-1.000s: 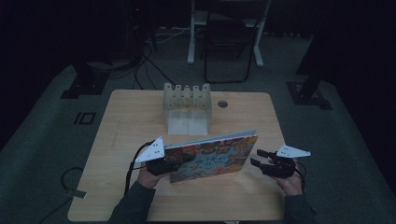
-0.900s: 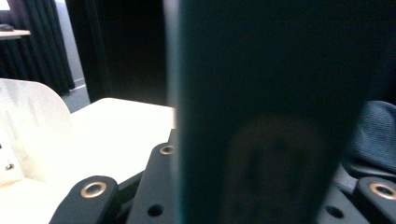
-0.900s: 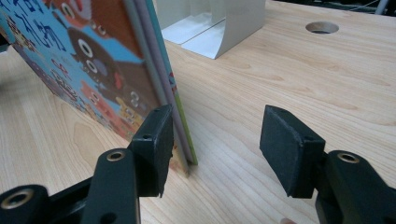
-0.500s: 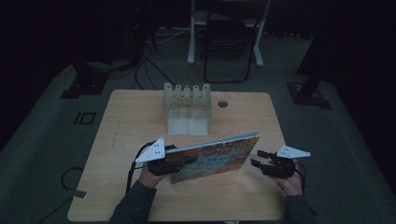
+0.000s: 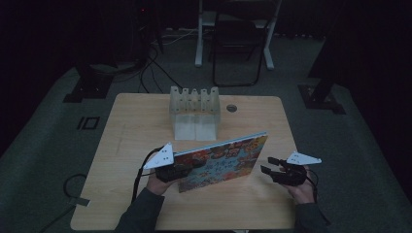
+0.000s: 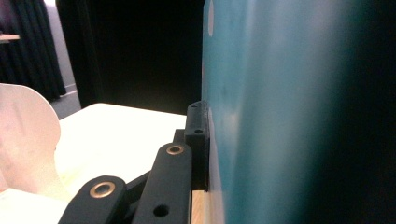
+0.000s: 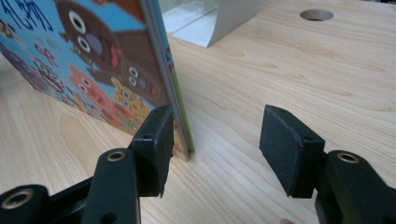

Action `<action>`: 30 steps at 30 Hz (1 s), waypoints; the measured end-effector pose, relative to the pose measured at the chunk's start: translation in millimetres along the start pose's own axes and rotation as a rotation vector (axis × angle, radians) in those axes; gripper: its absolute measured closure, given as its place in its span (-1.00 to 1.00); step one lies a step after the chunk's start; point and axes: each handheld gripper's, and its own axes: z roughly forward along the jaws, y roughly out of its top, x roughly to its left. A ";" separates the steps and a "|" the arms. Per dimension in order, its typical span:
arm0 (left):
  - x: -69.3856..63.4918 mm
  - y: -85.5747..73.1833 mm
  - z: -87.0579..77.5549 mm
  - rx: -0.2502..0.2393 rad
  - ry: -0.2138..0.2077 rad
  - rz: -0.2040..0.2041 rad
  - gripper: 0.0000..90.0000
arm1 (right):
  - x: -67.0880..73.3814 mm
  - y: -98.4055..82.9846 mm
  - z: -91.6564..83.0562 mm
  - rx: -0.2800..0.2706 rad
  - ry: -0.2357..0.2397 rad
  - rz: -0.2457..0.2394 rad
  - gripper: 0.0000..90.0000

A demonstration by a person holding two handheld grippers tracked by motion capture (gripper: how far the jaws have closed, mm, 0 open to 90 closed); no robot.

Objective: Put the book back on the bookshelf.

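Picture book is stood on its lower edge at lower centre of the high view, clamped at its left end by the left gripper, whose jaws have just closed on it. Right gripper is held half-open beside the book's right end, gripping nothing. Slotted rack, upper centre, remains unloaded; insertion judged still to do

The big picture book stands on edge across the front middle of the desk, the white rack blocks the back middle, and the desk's left and right sides are open.
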 end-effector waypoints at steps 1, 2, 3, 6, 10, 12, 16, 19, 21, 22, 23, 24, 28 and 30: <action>-0.1 0.0 0.2 0.000 0.003 0.000 0.76 | 0.2 -0.6 0.6 0.007 -0.007 -0.002 -0.02; -0.4 0.0 0.4 0.001 0.006 -0.001 0.77 | 0.3 -0.9 1.0 0.010 -0.012 -0.004 -0.03; -0.8 0.0 0.7 0.001 0.010 -0.001 0.77 | 0.3 -1.3 1.6 0.015 -0.018 -0.006 -0.03; -2.9 -0.2 1.9 0.000 0.022 0.002 0.77 | -0.3 -2.8 3.3 0.021 -0.029 -0.007 -0.04; -4.9 -1.4 3.3 -0.009 0.031 0.014 0.75 | -1.1 -5.8 4.9 0.036 -0.044 -0.006 -0.06; -5.6 -1.6 3.5 -0.007 0.038 0.022 0.70 | -1.1 -6.5 5.3 0.039 -0.044 -0.004 -0.06; -5.4 -3.5 4.2 -0.008 0.058 0.025 0.63 | -1.7 -8.1 6.5 0.047 -0.049 -0.002 -0.07; -3.7 -5.3 4.4 -0.008 0.048 0.009 0.63 | -2.6 -9.7 7.6 0.054 -0.050 0.002 -0.07; -3.5 -5.2 4.5 -0.008 0.041 0.010 0.64 | -3.1 -10.7 8.1 0.059 -0.052 0.003 -0.07; -3.5 -5.2 4.5 -0.008 0.041 0.010 0.66 | -3.1 -10.7 8.1 0.059 -0.052 0.003 -0.07; -3.5 -5.2 4.5 -0.008 0.041 0.010 0.66 | -3.5 -11.2 8.5 0.060 -0.051 0.004 -0.07; -3.4 -5.2 4.4 -0.007 0.032 0.005 0.70 | -4.0 -12.4 9.4 0.067 -0.056 0.005 -0.07; -4.1 -4.9 4.7 -0.004 0.023 0.002 0.76 | -3.7 -13.4 11.7 0.080 -0.063 -0.005 -0.07; -5.4 -4.8 5.2 -0.004 0.025 0.000 0.76 | -3.2 -13.9 13.5 0.088 -0.068 -0.006 -0.08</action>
